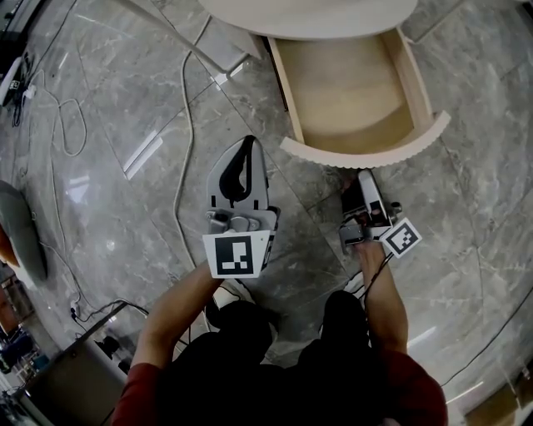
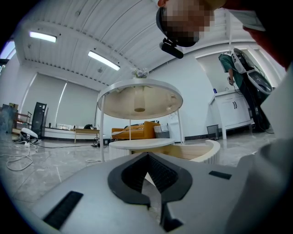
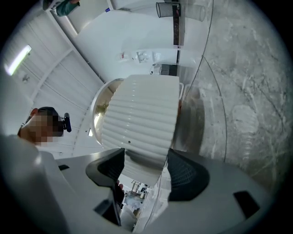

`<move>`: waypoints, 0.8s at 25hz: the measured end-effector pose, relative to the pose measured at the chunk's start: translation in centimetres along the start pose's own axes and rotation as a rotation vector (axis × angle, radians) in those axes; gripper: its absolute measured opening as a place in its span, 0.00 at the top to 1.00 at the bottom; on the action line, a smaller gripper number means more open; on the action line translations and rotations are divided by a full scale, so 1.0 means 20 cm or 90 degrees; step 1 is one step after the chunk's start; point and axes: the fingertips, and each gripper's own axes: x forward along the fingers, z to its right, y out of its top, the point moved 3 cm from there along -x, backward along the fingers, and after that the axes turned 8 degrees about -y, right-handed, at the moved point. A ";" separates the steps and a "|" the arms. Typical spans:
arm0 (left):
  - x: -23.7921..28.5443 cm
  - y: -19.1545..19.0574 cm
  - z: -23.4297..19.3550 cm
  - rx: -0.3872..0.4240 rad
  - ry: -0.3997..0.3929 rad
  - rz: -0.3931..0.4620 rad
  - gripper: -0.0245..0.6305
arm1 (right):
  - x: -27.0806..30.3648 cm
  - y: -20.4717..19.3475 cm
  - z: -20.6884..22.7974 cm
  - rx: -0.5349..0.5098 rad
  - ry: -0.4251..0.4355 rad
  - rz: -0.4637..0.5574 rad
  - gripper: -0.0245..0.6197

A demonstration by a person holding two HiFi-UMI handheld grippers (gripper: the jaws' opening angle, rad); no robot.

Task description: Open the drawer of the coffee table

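The coffee table's round pale top (image 1: pixel 308 17) shows at the head view's upper edge. Its wooden drawer (image 1: pixel 350 91) stands pulled far out, empty, with a curved white ribbed front (image 1: pixel 366 150). My right gripper (image 1: pixel 363 175) is just in front of that ribbed front (image 3: pixel 142 114), turned on its side. It (image 3: pixel 145 155) is open, and the front fills the space between its fingers; contact is unclear. My left gripper (image 1: pixel 248 141) hangs over bare floor left of the drawer, shut on nothing. Past its closed tips (image 2: pixel 147 155) the table (image 2: pixel 139 87) and open drawer (image 2: pixel 201 153) are seen from low down.
White cables (image 1: pixel 187 125) trail over the grey marble floor left of the drawer. A grey rounded object (image 1: pixel 21 233) lies at the far left. The person's legs are below the grippers. An orange sofa (image 2: pixel 137 130) and a white cabinet (image 2: pixel 233 112) stand far behind.
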 end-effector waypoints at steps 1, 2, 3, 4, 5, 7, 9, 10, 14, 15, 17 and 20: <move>-0.01 -0.01 0.01 0.011 -0.007 -0.007 0.94 | 0.00 0.00 0.00 0.005 0.000 0.003 0.50; -0.01 -0.01 0.01 0.021 -0.014 -0.014 0.94 | 0.00 0.00 0.01 0.007 0.000 0.006 0.50; -0.02 -0.01 0.02 0.026 -0.019 -0.016 0.94 | 0.00 0.00 0.01 0.006 0.000 0.007 0.50; -0.02 -0.01 0.02 0.028 -0.021 -0.016 0.94 | 0.00 0.01 0.01 0.003 -0.001 0.006 0.50; -0.02 -0.01 0.02 0.028 -0.022 -0.015 0.94 | 0.01 0.01 0.01 0.002 -0.002 0.005 0.50; -0.03 0.00 0.02 0.024 -0.021 -0.014 0.94 | 0.01 0.00 0.01 0.005 -0.008 0.002 0.50; -0.03 0.00 0.02 0.021 -0.020 -0.013 0.94 | 0.00 -0.02 -0.01 0.005 -0.018 -0.003 0.50; -0.03 0.01 0.02 0.020 -0.020 -0.014 0.94 | -0.02 -0.03 -0.02 0.002 -0.025 -0.007 0.50; -0.02 0.02 0.02 0.030 -0.033 -0.032 0.94 | -0.06 -0.05 -0.10 -0.008 -0.050 -0.030 0.50; -0.01 0.04 0.01 0.036 -0.038 -0.041 0.94 | -0.06 -0.05 -0.14 -0.008 -0.055 -0.038 0.50; -0.01 0.13 -0.02 0.036 -0.040 -0.049 0.94 | -0.06 -0.02 -0.26 -0.013 -0.066 -0.057 0.50; -0.02 0.34 -0.07 0.028 -0.053 -0.062 0.94 | -0.07 0.07 -0.52 -0.049 -0.081 -0.078 0.50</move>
